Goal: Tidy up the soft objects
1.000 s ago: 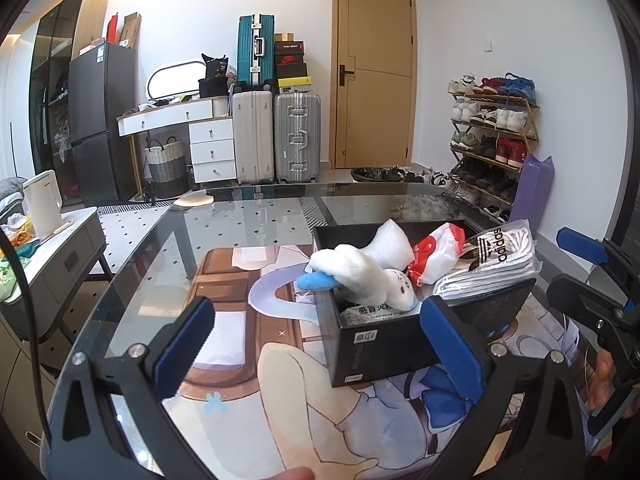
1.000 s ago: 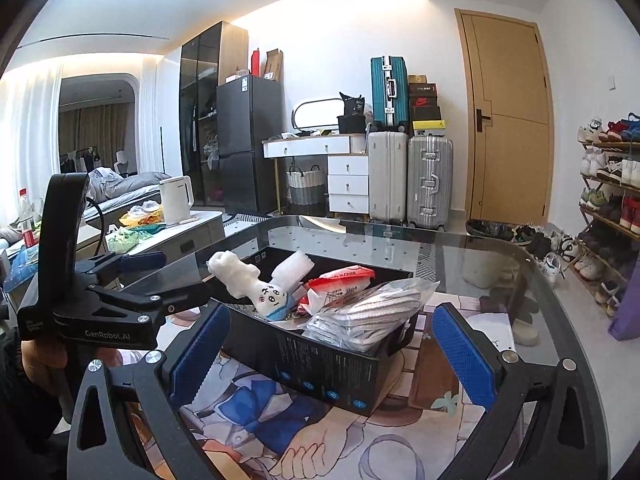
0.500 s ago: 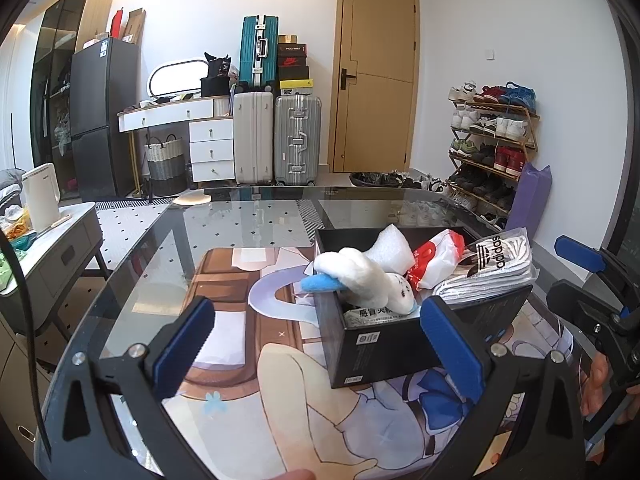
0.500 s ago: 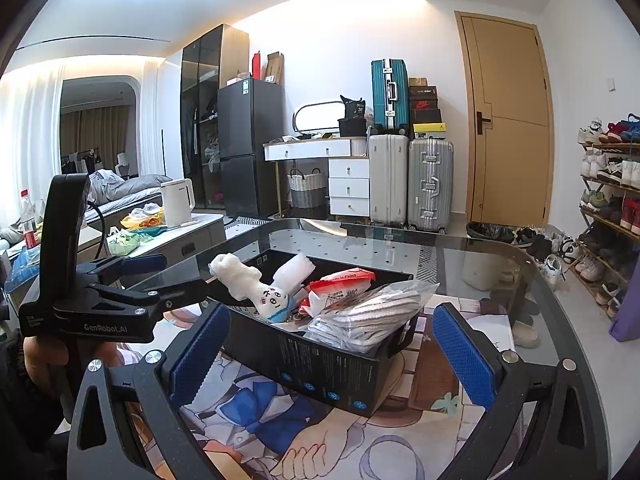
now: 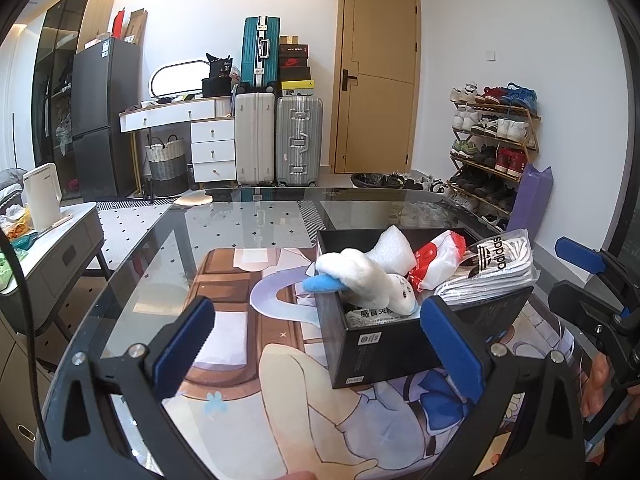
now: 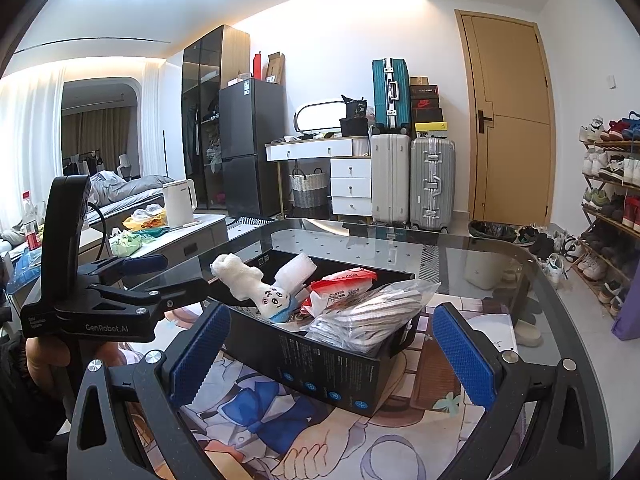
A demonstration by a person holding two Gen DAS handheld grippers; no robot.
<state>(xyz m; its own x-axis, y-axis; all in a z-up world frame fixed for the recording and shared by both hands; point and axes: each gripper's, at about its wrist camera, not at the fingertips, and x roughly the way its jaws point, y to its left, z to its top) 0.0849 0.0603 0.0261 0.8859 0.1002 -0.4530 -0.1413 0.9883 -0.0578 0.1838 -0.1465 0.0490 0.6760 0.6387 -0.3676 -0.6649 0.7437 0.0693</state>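
Observation:
A black box (image 5: 394, 346) (image 6: 320, 364) stands on the printed mat on the glass table. In it lie a white plush toy (image 5: 368, 278) (image 6: 250, 280), a white foam piece (image 5: 390, 246) (image 6: 298, 270), a red-and-white packet (image 5: 438, 254) (image 6: 344, 284) and a bagged pack of striped socks (image 5: 494, 268) (image 6: 372, 312). My left gripper (image 5: 318, 346) is open and empty, in front of the box. My right gripper (image 6: 324, 346) is open and empty, before the box from the other side. Each gripper shows in the other's view: the right one (image 5: 592, 276) and the left one (image 6: 160, 276).
The glass table (image 5: 248, 224) carries a printed mat (image 5: 240, 312). A grey side cabinet with a white kettle (image 5: 42, 196) stands left of the table. Suitcases, drawers and a fridge line the far wall. A shoe rack (image 5: 492, 148) stands at the right.
Both grippers have lifted and drawn back slightly from the box, still open. The objects in the box have not moved.

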